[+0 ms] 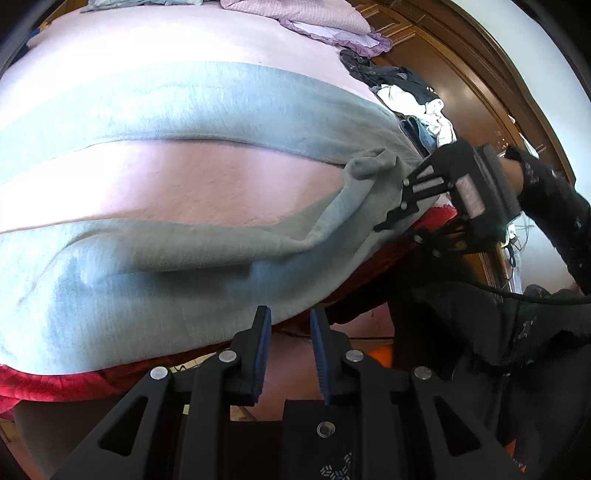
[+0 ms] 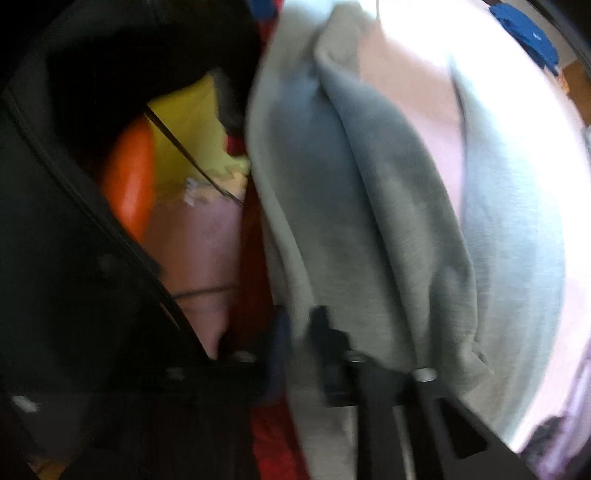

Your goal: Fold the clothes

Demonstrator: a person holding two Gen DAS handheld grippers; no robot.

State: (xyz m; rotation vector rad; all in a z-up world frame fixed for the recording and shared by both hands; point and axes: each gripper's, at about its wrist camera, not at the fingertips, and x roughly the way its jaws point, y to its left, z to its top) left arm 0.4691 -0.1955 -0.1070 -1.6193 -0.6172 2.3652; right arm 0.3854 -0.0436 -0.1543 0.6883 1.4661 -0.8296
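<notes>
You have one grey garment to work, a soft knit piece, spread across the pink bed. It lies in two long bands with a strip of bare pink cover between them, and the bands join at the right in a bunched, puckered fold. Its near band runs along the near edge of the bed, over a red cloth that shows below it.

Your left gripper hangs just at that near edge, its two blue-padded fingers parted with nothing between them.

Your right gripper is at the bunched right end of the garment. In the left view its black fingers lie against the grey cloth; in its own view, which is blurred, the cloth passes between the two fingers, so they look closed on it.

Beyond the garment's right end one mixed pile of dark, white and denim clothes sits at the bed's right side. A lilac pillow lies at the far end. Between garment and pillow the pink cover is open. A wooden wardrobe stands beyond the right edge.
</notes>
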